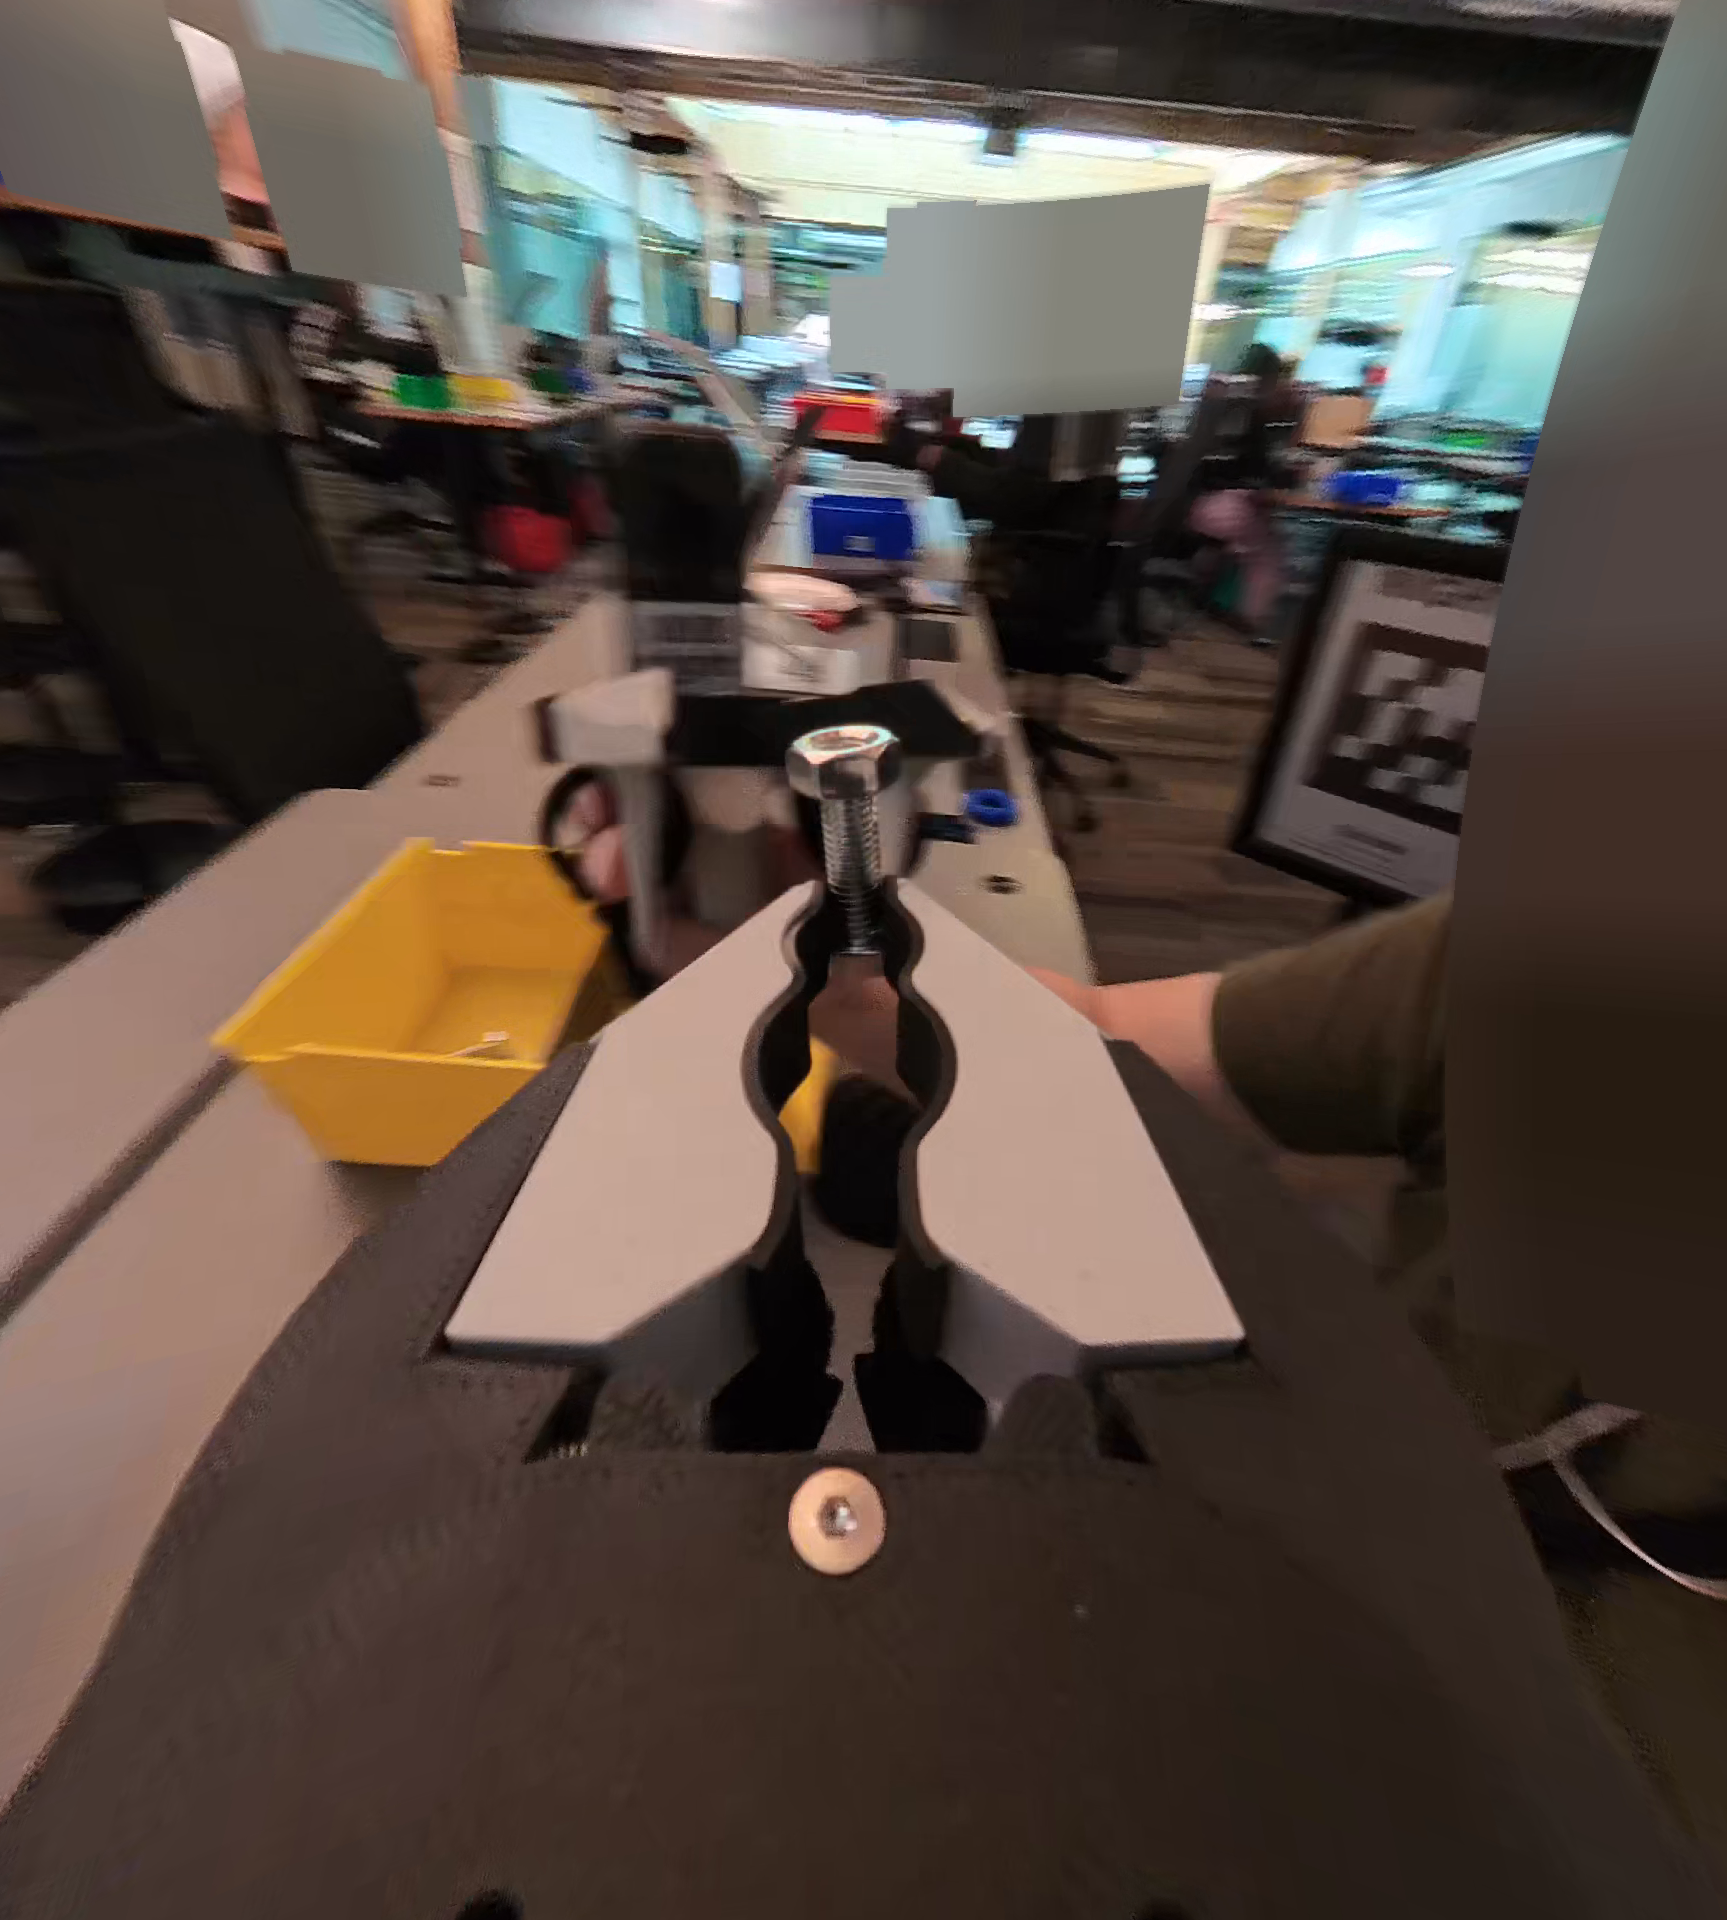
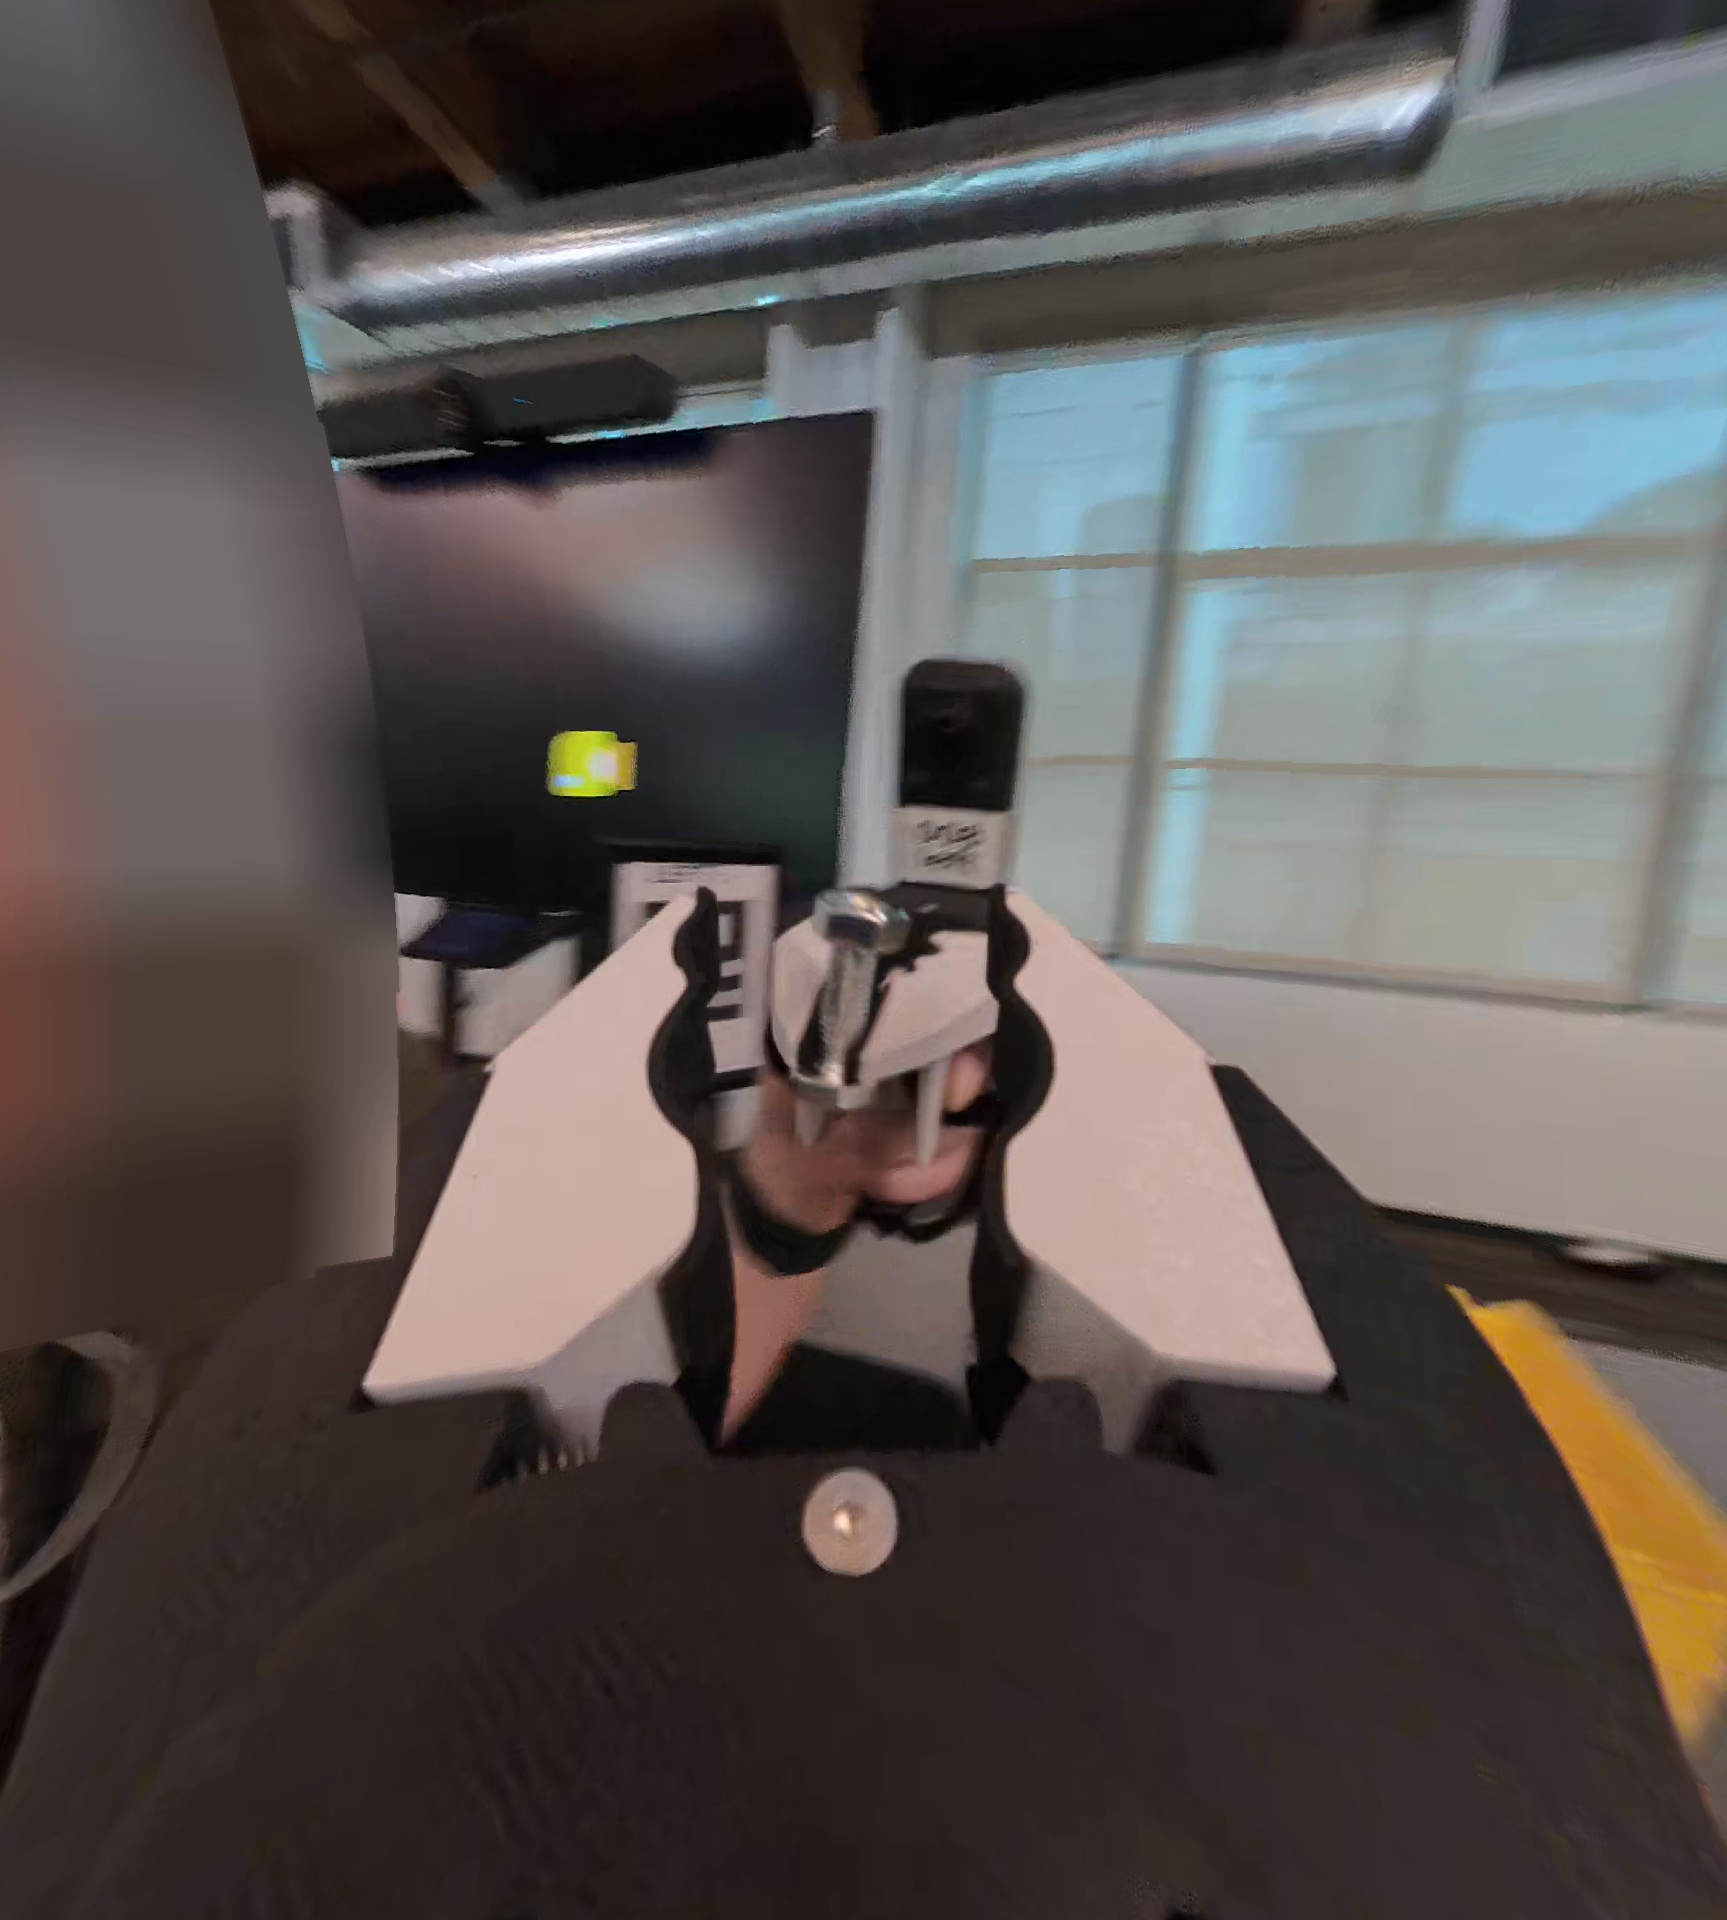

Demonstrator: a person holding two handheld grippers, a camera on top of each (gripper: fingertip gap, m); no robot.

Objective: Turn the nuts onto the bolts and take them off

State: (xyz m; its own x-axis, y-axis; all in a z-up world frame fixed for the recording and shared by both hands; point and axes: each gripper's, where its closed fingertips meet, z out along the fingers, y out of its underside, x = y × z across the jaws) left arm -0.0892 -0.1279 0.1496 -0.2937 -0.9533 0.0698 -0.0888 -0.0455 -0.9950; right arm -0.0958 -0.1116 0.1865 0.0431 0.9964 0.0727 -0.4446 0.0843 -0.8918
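In the left wrist view, my left gripper [image 1: 854, 914] is shut on the threaded shank of a silver hex bolt [image 1: 843, 800]. The bolt stands upright with its head on top. No nut shows on it in this view. My right gripper [image 2: 848, 925] is open wide and empty. It faces the left gripper, and the bolt [image 2: 843, 987] shows between its white fingers [image 2: 610, 1091]. A wider silvery bit sits at the bolt's lower end; I cannot tell whether it is a nut. The right gripper also shows blurred behind the bolt in the left wrist view [image 1: 630, 727].
A yellow bin [image 1: 423, 997] sits on the grey table [image 1: 111, 1039] to the left of my left gripper, with a small pale item inside. Its edge shows blurred in the right wrist view [image 2: 1607, 1507]. A person's forearm [image 1: 1202, 1029] reaches in from the right.
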